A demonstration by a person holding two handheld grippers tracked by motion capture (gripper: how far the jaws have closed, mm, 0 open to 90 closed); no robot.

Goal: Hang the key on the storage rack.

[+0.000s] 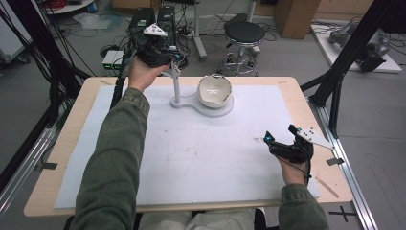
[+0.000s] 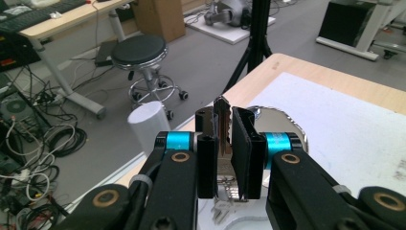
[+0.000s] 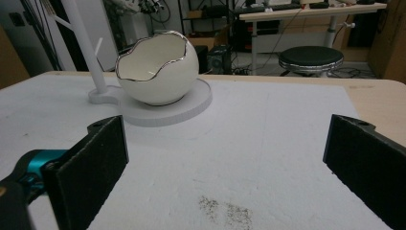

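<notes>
A white eggshell-shaped bowl point(image 1: 215, 90) with a silver rim stands on a round white base point(image 1: 210, 111). From that base rises a thin white post point(image 1: 176, 82). A left hand holds my left gripper point(image 1: 173, 53) up at the post's top, at the table's far edge. In the left gripper view the left gripper point(image 2: 224, 120) is shut on a metal key point(image 2: 222, 125), more keys point(image 2: 224, 207) hang below, and the post's top point(image 2: 148, 125) is just beyond at the left. My right gripper point(image 1: 280, 133) rests open at the table's right. In its own view, the right gripper point(image 3: 230, 143) faces the bowl point(image 3: 158, 72).
A white mat point(image 1: 201, 153) covers most of the wooden table point(image 1: 62, 143). A black stool point(image 1: 244, 33) and cables lie on the floor beyond the far edge. Black frame legs point(image 1: 335, 72) stand at the right.
</notes>
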